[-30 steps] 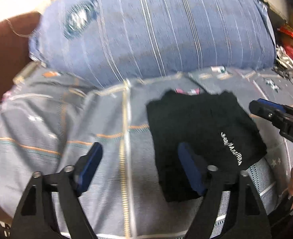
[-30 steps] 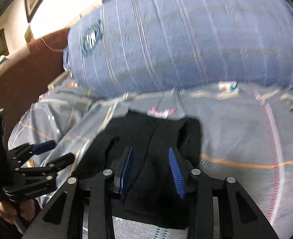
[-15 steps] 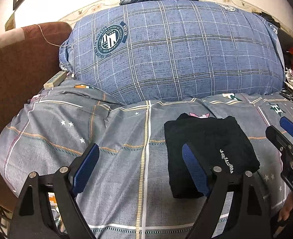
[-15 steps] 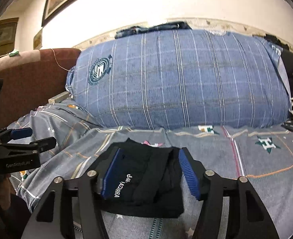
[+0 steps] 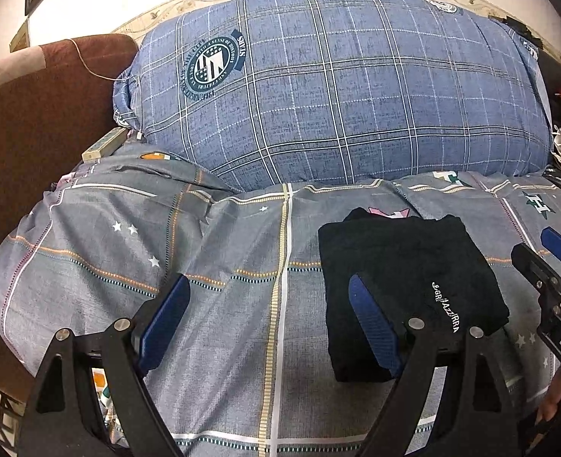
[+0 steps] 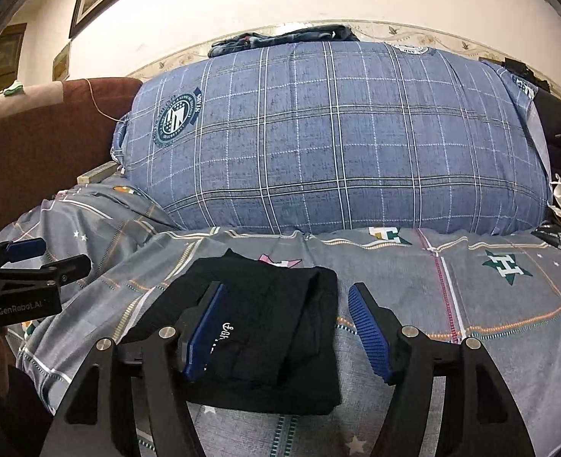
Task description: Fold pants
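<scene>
Left wrist view, jaws wide, gripping nothing

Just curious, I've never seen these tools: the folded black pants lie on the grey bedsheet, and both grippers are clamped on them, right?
No. Both wrist views show the black pants folded on the grey bedsheet, but neither gripper clamps them: left gripper and right gripper are open.

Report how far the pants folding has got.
Done, it seems: the black pants lie as a compact folded rectangle on the grey bedspread, in front of the blue plaid pillow. In hand: nothing. The left claw stands open beside the bundle; the right claw is open with the bundle lying loose below it. Left: at most tidying the slightly uneven edges.
</scene>
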`<state>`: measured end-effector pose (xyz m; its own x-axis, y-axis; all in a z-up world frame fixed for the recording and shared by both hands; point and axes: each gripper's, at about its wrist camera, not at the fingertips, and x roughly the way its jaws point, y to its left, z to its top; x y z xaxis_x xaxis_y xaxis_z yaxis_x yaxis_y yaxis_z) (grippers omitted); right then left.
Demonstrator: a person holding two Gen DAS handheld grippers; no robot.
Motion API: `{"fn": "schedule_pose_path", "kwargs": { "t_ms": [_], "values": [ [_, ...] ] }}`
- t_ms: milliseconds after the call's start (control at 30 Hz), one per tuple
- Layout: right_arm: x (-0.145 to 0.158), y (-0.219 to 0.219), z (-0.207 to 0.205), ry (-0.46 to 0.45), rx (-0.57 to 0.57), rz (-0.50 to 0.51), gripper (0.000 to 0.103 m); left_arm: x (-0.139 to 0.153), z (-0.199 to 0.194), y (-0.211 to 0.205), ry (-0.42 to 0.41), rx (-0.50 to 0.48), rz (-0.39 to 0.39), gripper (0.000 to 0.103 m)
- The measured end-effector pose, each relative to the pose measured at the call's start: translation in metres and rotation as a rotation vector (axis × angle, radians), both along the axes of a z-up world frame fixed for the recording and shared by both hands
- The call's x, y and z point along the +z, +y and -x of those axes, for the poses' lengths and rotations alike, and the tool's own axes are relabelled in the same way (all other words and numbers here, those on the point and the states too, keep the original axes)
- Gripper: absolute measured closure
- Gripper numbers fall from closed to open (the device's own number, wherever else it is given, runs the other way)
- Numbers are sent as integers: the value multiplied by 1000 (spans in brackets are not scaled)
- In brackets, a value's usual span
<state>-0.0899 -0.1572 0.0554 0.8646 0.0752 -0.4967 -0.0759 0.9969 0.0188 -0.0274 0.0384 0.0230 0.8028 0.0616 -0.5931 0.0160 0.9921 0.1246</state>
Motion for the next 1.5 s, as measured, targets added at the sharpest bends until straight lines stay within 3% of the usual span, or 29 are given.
{"fn": "schedule_pose_path", "kwargs": {
  "t_ms": [600,1500],
  "values": [
    [-4,-7,-5,22,-16,3,35,-19,-7,-4,43,11,-5,17],
    [-3,-9,-2,10,-24,8,35,-12,0,-6,23,12,-20,17]
  ]
}}
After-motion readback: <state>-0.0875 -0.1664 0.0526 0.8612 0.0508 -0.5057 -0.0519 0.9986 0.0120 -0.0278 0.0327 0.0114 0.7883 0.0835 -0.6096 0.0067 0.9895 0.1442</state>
